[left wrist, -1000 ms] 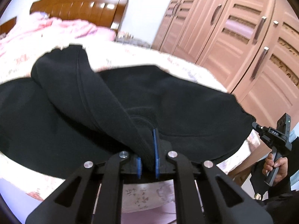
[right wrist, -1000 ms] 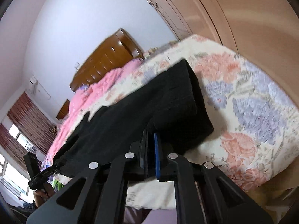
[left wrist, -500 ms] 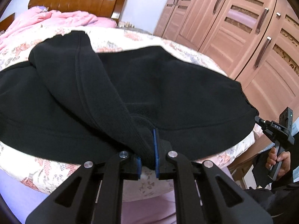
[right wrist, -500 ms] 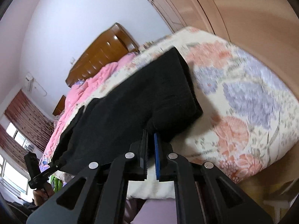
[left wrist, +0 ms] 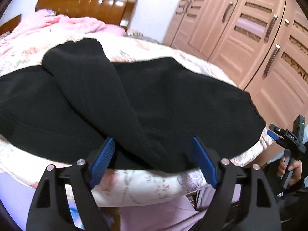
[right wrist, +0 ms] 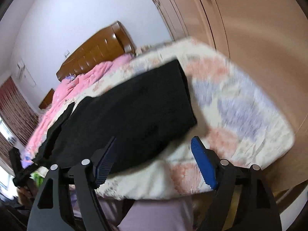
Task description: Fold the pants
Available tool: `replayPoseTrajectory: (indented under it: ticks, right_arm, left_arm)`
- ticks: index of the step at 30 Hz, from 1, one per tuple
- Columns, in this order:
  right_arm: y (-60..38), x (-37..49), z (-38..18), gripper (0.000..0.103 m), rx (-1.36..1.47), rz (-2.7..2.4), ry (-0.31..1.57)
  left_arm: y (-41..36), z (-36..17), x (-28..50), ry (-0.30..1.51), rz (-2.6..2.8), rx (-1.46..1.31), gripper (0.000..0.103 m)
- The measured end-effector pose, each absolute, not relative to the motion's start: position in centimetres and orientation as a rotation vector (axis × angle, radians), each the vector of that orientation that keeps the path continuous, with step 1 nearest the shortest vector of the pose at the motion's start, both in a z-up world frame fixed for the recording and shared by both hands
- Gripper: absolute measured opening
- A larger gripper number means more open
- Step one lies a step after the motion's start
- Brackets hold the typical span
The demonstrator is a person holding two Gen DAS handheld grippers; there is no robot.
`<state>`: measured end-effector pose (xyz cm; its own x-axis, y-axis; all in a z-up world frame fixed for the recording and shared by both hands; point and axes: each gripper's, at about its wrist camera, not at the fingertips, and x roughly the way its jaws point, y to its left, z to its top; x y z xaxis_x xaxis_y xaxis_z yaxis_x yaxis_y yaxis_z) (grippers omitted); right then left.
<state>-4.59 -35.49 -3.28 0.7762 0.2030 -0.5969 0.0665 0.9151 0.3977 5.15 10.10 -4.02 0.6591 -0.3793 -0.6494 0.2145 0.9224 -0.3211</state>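
Observation:
The black pants (left wrist: pixel 163 100) lie spread along the near edge of the floral bed (left wrist: pixel 134 188). One part is folded diagonally over the rest, reaching up to the left (left wrist: pixel 77 61). My left gripper (left wrist: pixel 152 157) is open, its blue pads on either side of the fabric at the bed's edge, holding nothing. In the right wrist view the pants (right wrist: pixel 134 111) lie flat with a straight end toward the wardrobe. My right gripper (right wrist: pixel 154 157) is open and empty just in front of the pants' near edge. It also shows in the left wrist view (left wrist: pixel 284 134), held by a hand.
A pink quilt (left wrist: pixel 48 27) lies near the wooden headboard (left wrist: pixel 86 2). Wooden wardrobe doors (left wrist: pixel 259 28) stand close along the bed's right side. Bare floral bedspread (right wrist: pixel 240 105) extends beyond the pants' end. The right wrist view is motion-blurred.
Both grippers were shut on the pants' edge and have opened, letting the fabric drop onto the bed. Both have drawn back slightly.

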Motion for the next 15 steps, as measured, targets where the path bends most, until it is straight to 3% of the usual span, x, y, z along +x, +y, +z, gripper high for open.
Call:
replayPoseTrajectory:
  ticks: [7,12,15]
  right_arm:
    - [-27.4,1.1,-0.9,0.080,0.220,0.250,0.727]
    - [-19.7,8.0,-1.0,0.081,0.102,0.368,0.790]
    - [-15.8,11.2,-0.7,0.087,0.022,0.389,0.785]
  left_arm:
    - [13.8,-0.6,6.2,0.697,-0.235,-0.241,0.092]
    - [14.7,1.6,12.7,0.754,-0.178,-0.172,0.098]
    - [14.1,1.7,17.8,0.838,-0.125,-0.112,0.098]
